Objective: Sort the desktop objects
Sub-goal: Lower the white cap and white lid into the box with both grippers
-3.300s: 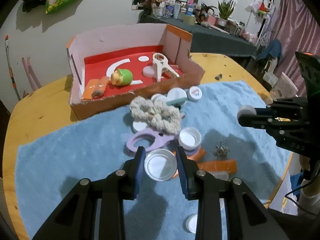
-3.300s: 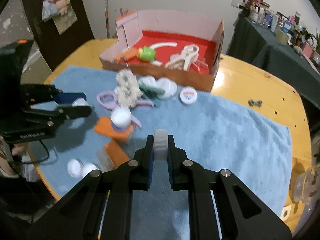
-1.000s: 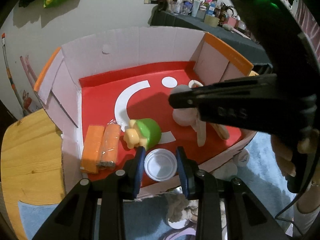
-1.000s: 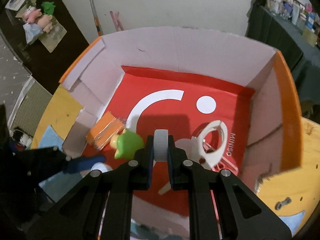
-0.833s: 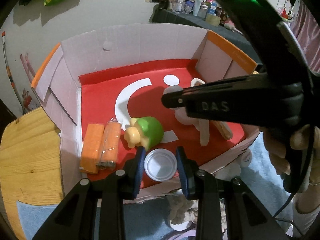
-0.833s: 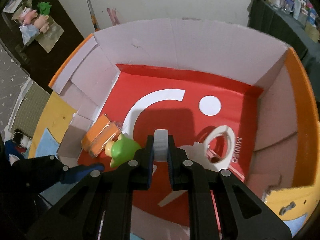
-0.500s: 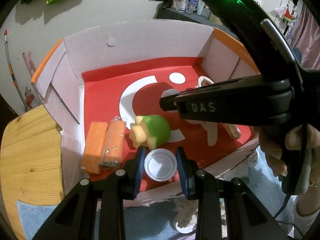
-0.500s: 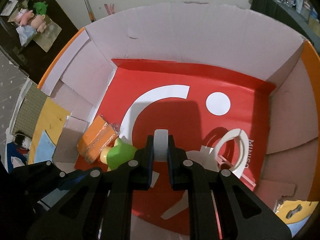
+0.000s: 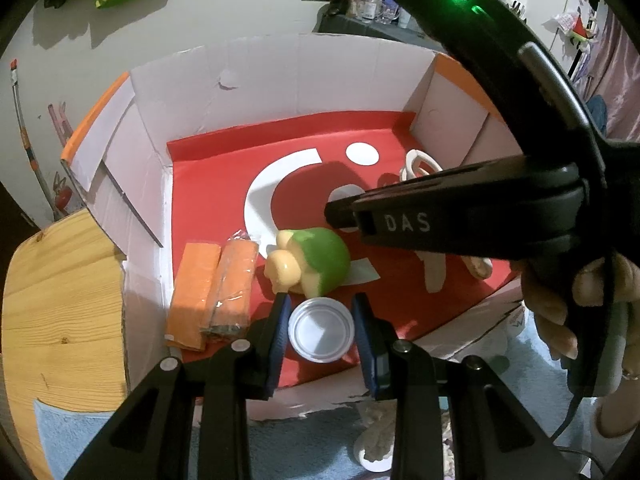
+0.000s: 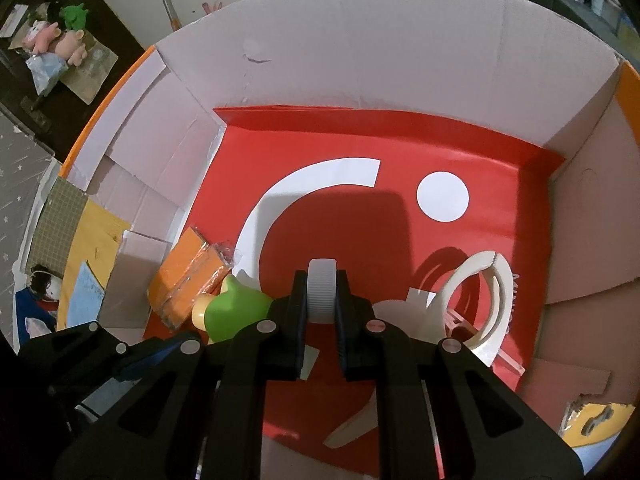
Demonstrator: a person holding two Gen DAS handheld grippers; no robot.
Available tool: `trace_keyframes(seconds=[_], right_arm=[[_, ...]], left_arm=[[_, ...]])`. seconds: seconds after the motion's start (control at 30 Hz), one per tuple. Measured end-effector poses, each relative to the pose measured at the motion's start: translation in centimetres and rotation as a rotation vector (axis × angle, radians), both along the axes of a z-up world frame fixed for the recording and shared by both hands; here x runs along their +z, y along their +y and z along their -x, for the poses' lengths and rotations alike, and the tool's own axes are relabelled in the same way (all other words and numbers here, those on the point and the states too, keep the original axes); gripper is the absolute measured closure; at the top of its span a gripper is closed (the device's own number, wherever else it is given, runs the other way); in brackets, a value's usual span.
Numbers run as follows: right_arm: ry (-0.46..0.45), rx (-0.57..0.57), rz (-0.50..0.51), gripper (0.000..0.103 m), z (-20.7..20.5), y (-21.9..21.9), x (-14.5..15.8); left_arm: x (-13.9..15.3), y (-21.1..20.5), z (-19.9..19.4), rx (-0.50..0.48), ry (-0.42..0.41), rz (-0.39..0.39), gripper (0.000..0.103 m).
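Observation:
My left gripper is shut on a round white lid and holds it over the near edge of the open cardboard box with a red floor. My right gripper is shut on a white ribbed cap, held edge-on above the box floor; it crosses the left wrist view. In the box lie a green and yellow toy, orange packets and a white clamp tool.
The box stands on a wooden table with a blue towel. A cream knotted rope and a small white cap lie on the towel just outside the box's front wall. A cluttered dark side table stands behind.
Both grippers carried their white caps from over the towel to above the box. In the last second the right gripper pushed deeper over the red floor; the left barely moved.

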State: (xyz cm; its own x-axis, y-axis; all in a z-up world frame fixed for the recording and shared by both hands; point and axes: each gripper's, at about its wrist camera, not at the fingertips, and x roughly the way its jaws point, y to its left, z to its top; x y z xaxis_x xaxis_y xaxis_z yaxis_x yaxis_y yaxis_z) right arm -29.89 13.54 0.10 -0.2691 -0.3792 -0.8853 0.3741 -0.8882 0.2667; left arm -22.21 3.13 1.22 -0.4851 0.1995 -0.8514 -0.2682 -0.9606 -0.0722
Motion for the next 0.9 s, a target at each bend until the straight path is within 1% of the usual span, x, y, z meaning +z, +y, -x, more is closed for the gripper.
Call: trace_keyframes(seconds=[0.3, 0.9], right_arm=[[-0.008, -0.006, 0.000, 0.091, -0.1, 0.4, 0.0], [-0.019, -0.014, -0.003, 0.091, -0.5, 1.3, 0.3]], left_arm=[[-0.2, 0.1, 0.3, 0.008, 0.004, 0.015, 0.069], [-0.5, 0.2, 0.5, 0.007, -0.004, 0.014, 0.069]])
